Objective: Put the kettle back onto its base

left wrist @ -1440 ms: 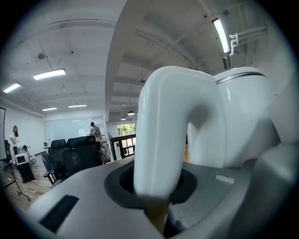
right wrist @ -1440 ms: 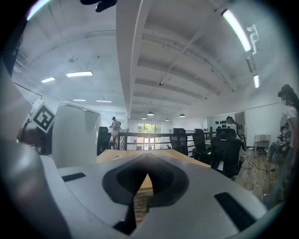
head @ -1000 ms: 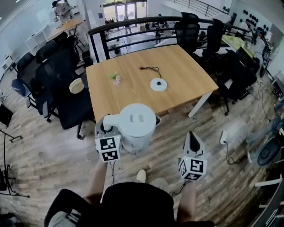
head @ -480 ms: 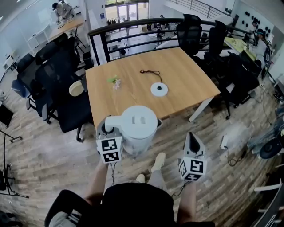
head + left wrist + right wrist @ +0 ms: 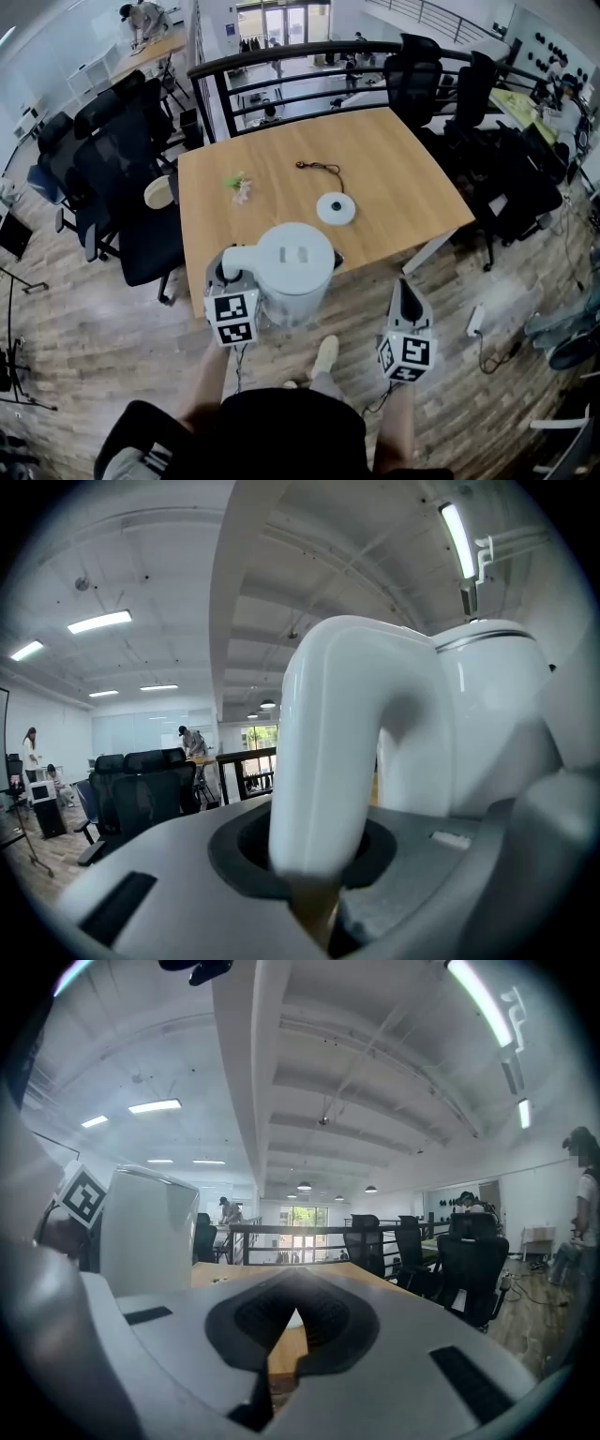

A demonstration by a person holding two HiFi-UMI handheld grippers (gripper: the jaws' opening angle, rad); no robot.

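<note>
A white kettle (image 5: 291,272) hangs in the air just before the near edge of the wooden table (image 5: 412,187). My left gripper (image 5: 228,272) is shut on the kettle's curved handle (image 5: 337,761), which fills the left gripper view. The kettle's round white base (image 5: 336,208) lies on the table, a little beyond and right of the kettle, with a black cord (image 5: 319,169) behind it. My right gripper (image 5: 403,292) is to the kettle's right, shut and holding nothing. In the right gripper view the kettle (image 5: 145,1232) stands at the left.
A small sprig of flowers (image 5: 239,185) lies on the table's left part. Black office chairs (image 5: 122,178) crowd the table's left side, more chairs (image 5: 487,122) stand at the right, and a black railing (image 5: 281,66) runs behind. A power strip (image 5: 475,319) lies on the wood floor.
The person has stepped toward the table, so it and the base are nearer. Both grippers and the kettle came forward together, and the grip on the handle is unchanged.
</note>
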